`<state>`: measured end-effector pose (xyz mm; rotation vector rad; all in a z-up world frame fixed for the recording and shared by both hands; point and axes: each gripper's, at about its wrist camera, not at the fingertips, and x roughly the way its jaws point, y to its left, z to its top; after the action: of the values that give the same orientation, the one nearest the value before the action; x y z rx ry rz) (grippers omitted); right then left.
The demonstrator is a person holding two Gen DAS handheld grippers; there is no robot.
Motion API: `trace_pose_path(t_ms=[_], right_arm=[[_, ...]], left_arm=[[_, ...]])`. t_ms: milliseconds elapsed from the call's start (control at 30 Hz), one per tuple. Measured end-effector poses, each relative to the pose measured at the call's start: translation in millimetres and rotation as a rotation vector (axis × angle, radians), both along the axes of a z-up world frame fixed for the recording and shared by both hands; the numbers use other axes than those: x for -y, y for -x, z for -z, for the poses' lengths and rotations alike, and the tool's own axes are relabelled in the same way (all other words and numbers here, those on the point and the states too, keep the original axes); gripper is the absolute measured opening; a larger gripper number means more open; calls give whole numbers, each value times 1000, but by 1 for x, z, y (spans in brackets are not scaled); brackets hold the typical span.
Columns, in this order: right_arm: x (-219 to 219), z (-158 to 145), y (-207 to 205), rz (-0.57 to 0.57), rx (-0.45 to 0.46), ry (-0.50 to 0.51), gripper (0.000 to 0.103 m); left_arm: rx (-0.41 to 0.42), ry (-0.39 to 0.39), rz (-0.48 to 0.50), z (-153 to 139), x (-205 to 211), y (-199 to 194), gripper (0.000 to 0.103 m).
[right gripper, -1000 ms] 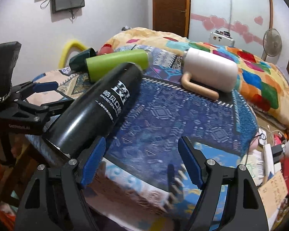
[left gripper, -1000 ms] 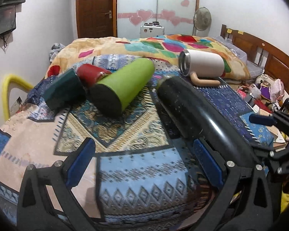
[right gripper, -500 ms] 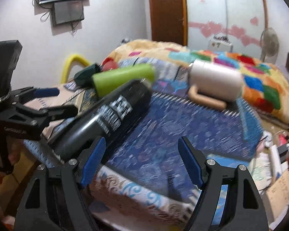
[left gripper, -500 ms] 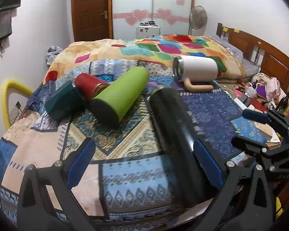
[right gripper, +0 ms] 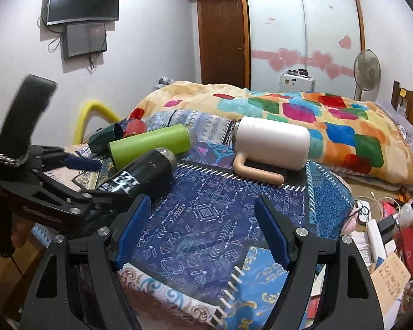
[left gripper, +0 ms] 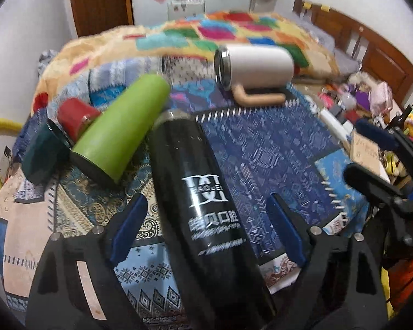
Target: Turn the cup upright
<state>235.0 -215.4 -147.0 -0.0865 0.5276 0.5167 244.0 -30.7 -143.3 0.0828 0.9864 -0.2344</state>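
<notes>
A long black flask point(left gripper: 203, 203) with white print lies on its side on the patterned cloth, its mouth pointing away. My left gripper point(left gripper: 206, 228) is open and straddles its lower body, fingers apart from it on both sides. The flask also shows in the right wrist view point(right gripper: 143, 176), with the left gripper point(right gripper: 77, 184) around it. My right gripper point(right gripper: 202, 231) is open and empty over the blue cloth, to the right of the flask.
A green bottle point(left gripper: 124, 126), a red cup point(left gripper: 77, 115) and a dark green cup point(left gripper: 41, 151) lie on their sides left of the flask. A white mug with a tan handle point(left gripper: 256, 67) lies behind. The table edge and floor clutter point(right gripper: 382, 233) are at the right.
My left gripper has moved right and forward, so the black flask now lies between its fingers. My right gripper has pulled back and tilted up, away from the flask.
</notes>
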Motion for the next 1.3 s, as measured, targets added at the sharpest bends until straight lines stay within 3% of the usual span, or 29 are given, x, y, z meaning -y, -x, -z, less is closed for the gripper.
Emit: trace_pose_path(t_ms=[133,333,633,733,967,1300], right_arm=[[2,4,-3,-13,4,-10,75],[3,12,-13,-32,-9,-15,75],[6,15,-17,-38,-22,-41,76],[9,14,-16,-29,-22,-48,77],[16,6,-15,-7,-5,-44,77],[14,-12,-7,-2,45,-57,77]], left_arm=[[-61,-53,5,11,2,-13,84],[-136,-64,-2,20,-5,-26,73],[-163,-97,25,21,2,-40,67],[-158,-68,38,18,3,-37,64],[-71,-15,36,-7,0,-16,64],[113,44,34,-67,-14,23,64]])
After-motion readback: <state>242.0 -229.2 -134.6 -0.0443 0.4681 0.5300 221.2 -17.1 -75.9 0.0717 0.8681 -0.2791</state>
